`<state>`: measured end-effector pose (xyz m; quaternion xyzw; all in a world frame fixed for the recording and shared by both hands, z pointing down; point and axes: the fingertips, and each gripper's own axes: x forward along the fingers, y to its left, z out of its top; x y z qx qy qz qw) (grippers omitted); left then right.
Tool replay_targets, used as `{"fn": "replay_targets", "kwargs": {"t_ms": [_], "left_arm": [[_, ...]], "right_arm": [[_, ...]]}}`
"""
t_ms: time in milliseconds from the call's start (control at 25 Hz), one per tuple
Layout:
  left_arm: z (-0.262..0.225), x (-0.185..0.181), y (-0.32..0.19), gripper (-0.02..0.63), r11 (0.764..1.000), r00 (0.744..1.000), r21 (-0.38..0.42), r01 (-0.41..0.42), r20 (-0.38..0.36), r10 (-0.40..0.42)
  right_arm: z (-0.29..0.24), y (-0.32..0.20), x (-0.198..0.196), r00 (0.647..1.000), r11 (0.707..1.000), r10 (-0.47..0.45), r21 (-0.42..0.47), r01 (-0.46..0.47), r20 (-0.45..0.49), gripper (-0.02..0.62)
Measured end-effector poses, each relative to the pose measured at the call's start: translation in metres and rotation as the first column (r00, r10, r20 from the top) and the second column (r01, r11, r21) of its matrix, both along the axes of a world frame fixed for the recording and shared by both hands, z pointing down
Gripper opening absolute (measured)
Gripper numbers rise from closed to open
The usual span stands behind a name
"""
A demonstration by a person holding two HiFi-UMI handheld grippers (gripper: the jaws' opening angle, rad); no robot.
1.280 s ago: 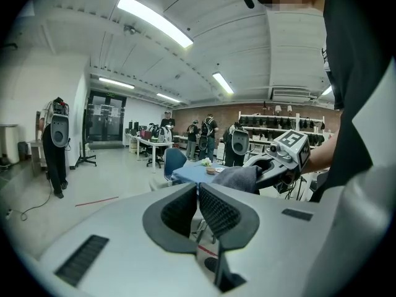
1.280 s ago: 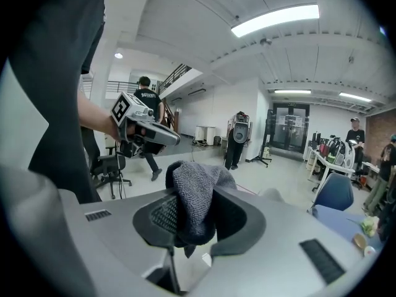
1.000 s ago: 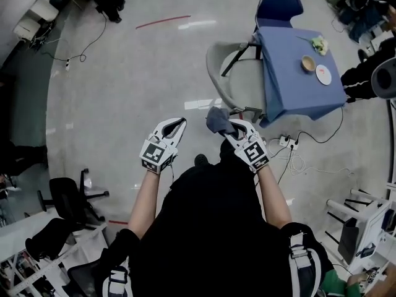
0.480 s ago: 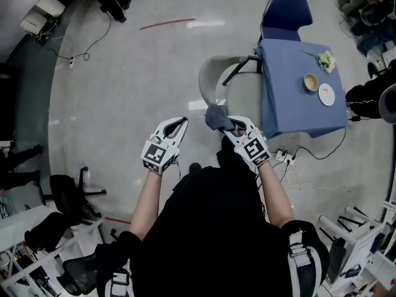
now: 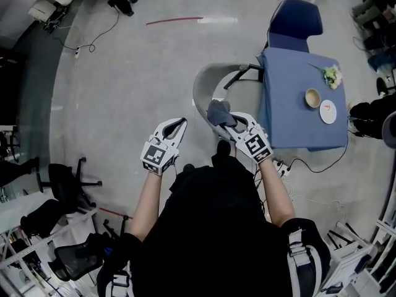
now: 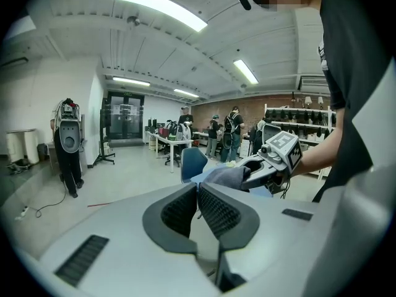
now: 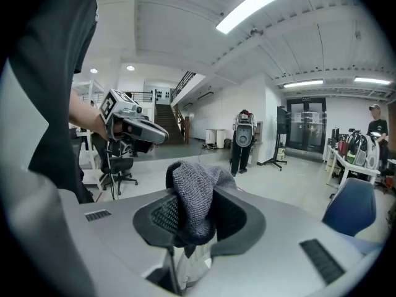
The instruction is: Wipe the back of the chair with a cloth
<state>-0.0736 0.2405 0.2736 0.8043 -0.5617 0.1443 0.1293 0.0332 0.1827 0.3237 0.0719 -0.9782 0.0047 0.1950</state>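
Fingers (image 7: 162, 216) of right gripper (image 5: 230, 121) clamped on bunched grey cloth (image 5: 218, 111); left gripper (image 5: 177, 125) closed, empty. Just beyond the cloth, grey chair (image 5: 202, 90) at blue tabletop's (image 5: 291, 110) left edge. Risk: wadded cloth drags free against backrest, or pressure shoves chair.

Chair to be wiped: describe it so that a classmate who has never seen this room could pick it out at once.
Find the table draped in blue. The pale grey chair with a curved back stands at its left side in the head view, just ahead of the right gripper gripping a dark cloth. The table's other chair, at the far end, is blue.
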Motion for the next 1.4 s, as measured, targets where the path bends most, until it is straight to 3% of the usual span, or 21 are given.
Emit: {"fn": "replay_targets", "kwargs": {"t_ms": [520, 760, 1040, 1400], "left_arm": [[0.005, 0.009, -0.033, 0.032, 0.999, 1.000, -0.041, 0.004, 0.015, -0.004], [0.021, -0.014, -0.051, 0.032, 0.998, 1.000, -0.059, 0.001, -0.013, -0.001], [0.050, -0.058, -0.115, 0.032, 0.997, 0.999, -0.068, -0.027, -0.031, 0.024], [0.119, -0.091, -0.194, 0.032, 0.980, 0.989, -0.133, -0.147, -0.046, 0.142]], "right_arm": [[0.020, -0.059, -0.004, 1.000, 1.000, 0.001, -0.023, -0.001, -0.012, 0.121], [0.031, -0.081, -0.029, 0.999, 1.000, 0.011, -0.021, -0.012, -0.030, 0.121], [0.057, -0.125, -0.059, 0.995, 0.995, 0.074, -0.063, -0.078, -0.059, 0.121], [0.124, -0.190, -0.102, 0.980, 0.977, 0.169, -0.110, -0.181, -0.108, 0.122]]}}
